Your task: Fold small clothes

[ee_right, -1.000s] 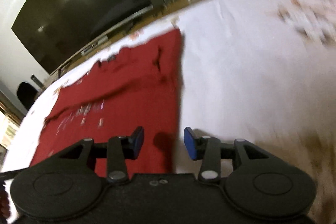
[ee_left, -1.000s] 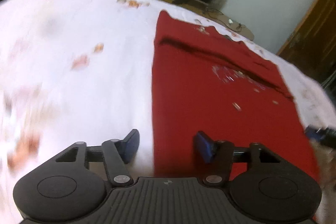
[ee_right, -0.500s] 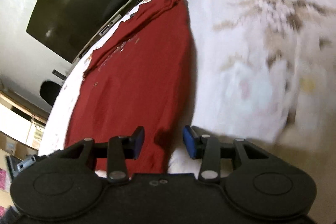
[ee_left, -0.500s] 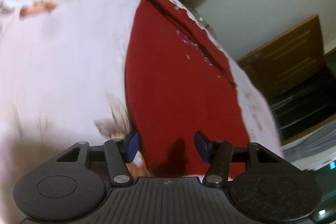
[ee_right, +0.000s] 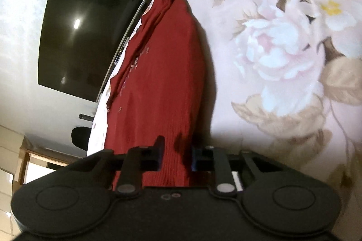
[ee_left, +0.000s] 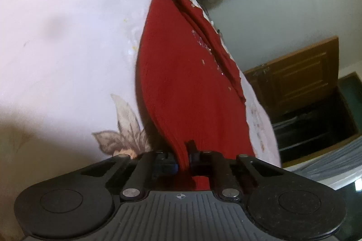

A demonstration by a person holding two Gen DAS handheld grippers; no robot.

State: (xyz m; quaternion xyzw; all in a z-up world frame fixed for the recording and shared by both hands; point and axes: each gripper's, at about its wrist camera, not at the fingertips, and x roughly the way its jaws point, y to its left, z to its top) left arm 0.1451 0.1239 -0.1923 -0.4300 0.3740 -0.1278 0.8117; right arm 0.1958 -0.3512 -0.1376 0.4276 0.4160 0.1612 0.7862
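Note:
A red knitted garment with small sparkly studs lies flat on a floral bed sheet. It stretches away from both grippers toward the bed's far edge. My left gripper is shut on the garment's near left corner, with a ridge of red fabric pinched between the pads. In the right wrist view the same garment runs up the middle. My right gripper is closing its jaws on the near right corner, and bunched red fabric fills the gap between the pads.
The bed sheet spreads wide to the outside of each gripper. Beyond the bed's far edge hangs a large dark television on a pale wall. A wooden door stands at the right. A black chair back sits beside the bed.
Both grippers have come down to the garment's near edge and rolled. Their jaws, wide apart before, have closed on the red fabric at the two near corners.

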